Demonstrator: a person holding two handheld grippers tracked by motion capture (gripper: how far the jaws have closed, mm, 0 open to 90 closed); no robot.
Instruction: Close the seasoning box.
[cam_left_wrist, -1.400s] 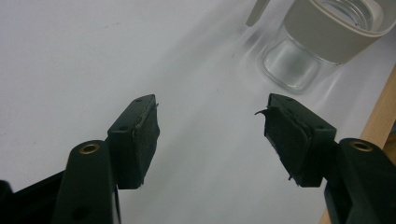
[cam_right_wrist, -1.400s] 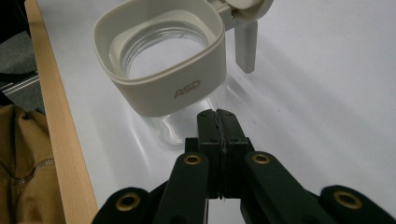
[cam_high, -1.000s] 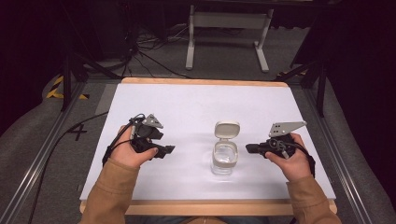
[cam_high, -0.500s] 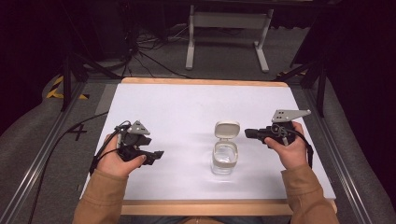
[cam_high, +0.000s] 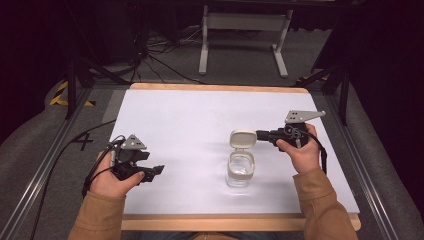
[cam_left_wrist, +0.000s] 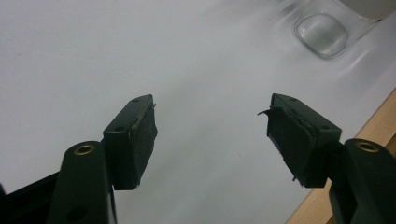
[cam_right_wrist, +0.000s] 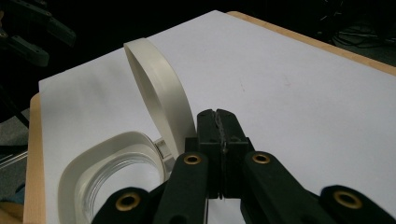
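White tabletop (cam_high: 190, 125) – wood-edged, grey carpet (cam_high: 30, 150), cables (cam_high: 155, 60), dark room

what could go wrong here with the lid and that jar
The right gripper, jaws shut, sits right beside the raised hinged lid; a sideways push there might tip the light clear jar instead of closing it. The left gripper, jaws open, is well away from the jar, so nothing steadies it. The jar could also slide on the smooth white table.
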